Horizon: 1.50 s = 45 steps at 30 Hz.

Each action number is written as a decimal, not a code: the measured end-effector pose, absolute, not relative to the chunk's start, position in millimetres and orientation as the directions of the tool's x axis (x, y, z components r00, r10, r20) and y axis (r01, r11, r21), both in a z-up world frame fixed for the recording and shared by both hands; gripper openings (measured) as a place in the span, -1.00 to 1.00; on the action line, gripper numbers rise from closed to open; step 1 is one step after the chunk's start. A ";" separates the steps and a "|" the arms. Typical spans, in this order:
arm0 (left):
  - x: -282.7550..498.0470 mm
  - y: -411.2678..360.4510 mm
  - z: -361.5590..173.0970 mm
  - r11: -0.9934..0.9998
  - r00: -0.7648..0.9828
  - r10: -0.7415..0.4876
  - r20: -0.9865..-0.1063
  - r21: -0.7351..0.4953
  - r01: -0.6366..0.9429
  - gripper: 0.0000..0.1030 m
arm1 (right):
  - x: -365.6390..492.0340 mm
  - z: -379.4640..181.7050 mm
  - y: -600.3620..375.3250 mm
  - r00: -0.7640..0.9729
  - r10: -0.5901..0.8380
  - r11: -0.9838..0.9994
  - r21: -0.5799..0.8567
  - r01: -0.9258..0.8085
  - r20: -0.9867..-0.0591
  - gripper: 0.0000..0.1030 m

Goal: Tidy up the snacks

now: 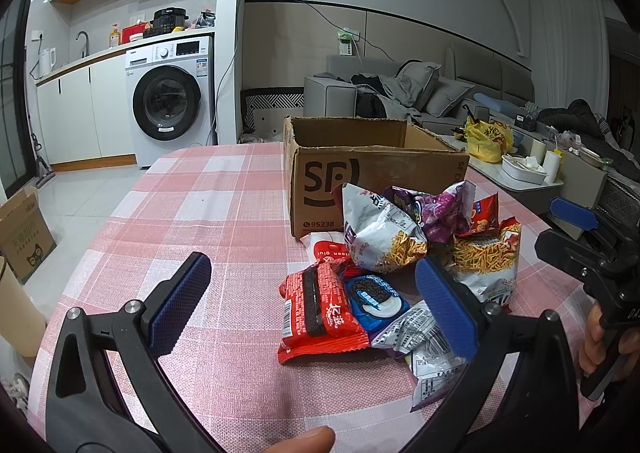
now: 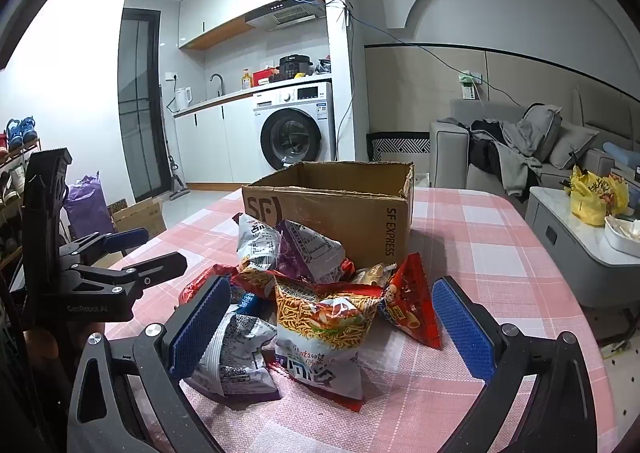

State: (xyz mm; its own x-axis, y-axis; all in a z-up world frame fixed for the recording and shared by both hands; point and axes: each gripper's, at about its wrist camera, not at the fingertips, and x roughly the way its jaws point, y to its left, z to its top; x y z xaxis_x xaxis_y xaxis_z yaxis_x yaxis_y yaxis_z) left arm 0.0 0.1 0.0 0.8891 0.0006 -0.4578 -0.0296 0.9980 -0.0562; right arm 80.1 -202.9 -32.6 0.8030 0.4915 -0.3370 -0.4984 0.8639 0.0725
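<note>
- On the checked table [image 1: 192, 213], snacks [image 2: 320, 305] lie heaped against the near side of the open box [image 2: 340, 213], at its 6 o'clock.
- Left gripper [image 1: 312, 307]: fingers spread wide, empty, the red packet [image 1: 320, 309] between them, untouched.
- Right gripper [image 2: 328, 333]: released too, straddling the noodle bag [image 2: 324, 329].

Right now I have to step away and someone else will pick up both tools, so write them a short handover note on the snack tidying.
Left hand-held gripper: open, empty, hovering over the red pack and the Oreo pack.
Right hand-held gripper: open, empty, with the noodle-snack bag between its fingers but not gripped.
Snacks: all in one pile on the pink checked table, right in front of the box.
Box: cardboard, top open; its inside is not visible from here.
Done: nothing visibly packed yet.
Left: probably pick each pack up and put it in the box.
</note>
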 end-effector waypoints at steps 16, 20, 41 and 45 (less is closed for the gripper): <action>0.2 0.1 -0.1 0.998 0.890 0.001 -0.456 -0.054 -0.029 0.98 | 80.1 -32.8 -202.9 0.803 0.491 0.864 0.070 -0.499 -0.339 0.99; 0.3 0.0 -0.1 0.998 0.890 0.002 -0.456 -0.055 -0.030 0.98 | 79.8 -33.8 -203.0 0.805 0.484 0.867 0.064 -0.494 -0.342 0.99; 7.0 1.1 -1.2 0.998 0.884 -0.012 -0.468 -0.059 -0.017 0.98 | 91.4 -34.2 -197.8 0.801 0.454 0.882 0.070 -0.466 -0.390 0.99; 9.0 1.4 -2.8 0.998 0.878 -0.012 -0.478 -0.061 -0.019 0.98 | 96.8 -36.2 -197.6 0.797 0.448 0.886 0.080 -0.457 -0.406 0.99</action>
